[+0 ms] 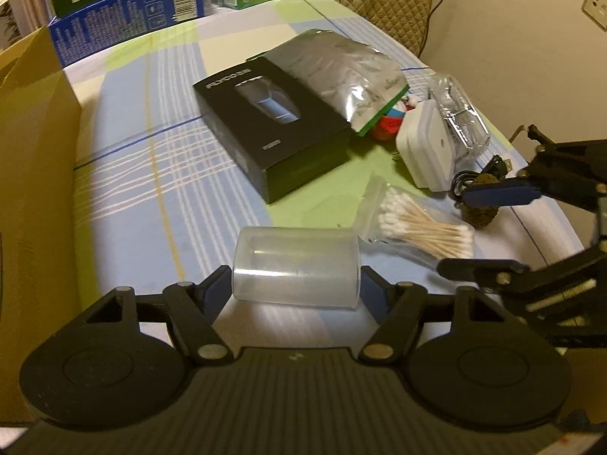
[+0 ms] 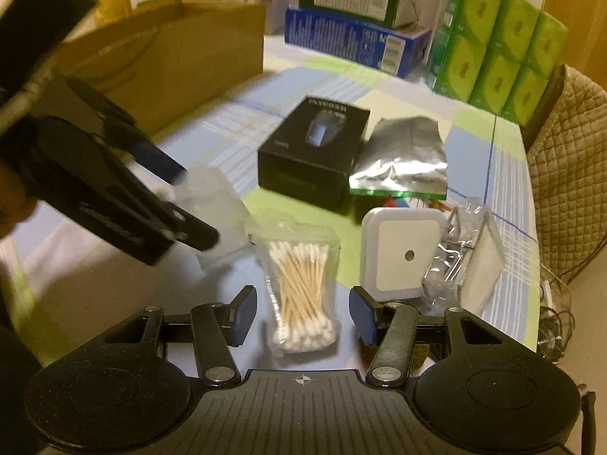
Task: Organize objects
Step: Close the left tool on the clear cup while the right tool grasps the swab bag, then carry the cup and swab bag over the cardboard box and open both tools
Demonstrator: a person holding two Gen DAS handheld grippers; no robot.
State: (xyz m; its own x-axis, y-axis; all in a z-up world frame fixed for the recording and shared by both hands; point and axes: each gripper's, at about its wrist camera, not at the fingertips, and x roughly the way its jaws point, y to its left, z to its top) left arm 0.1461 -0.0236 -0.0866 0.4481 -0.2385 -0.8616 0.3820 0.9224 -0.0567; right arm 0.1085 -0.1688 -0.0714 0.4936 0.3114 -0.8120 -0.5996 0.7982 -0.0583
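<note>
Left gripper [image 1: 296, 284] brackets the clear cup [image 1: 296, 267], probably gripping; right gripper [image 2: 301, 320], still apart, straddles the cotton swabs [image 2: 301, 295] — squeeze centred, gently.

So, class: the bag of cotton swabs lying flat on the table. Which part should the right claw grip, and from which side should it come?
Grip the bag of cotton swabs across its narrow width, at the bundled sticks mid-bag. Come down from above at the near end, where the right claw already straddles it. The bag lies flat with its long axis running away from the claw, so the long side edges face the fingers.
</note>
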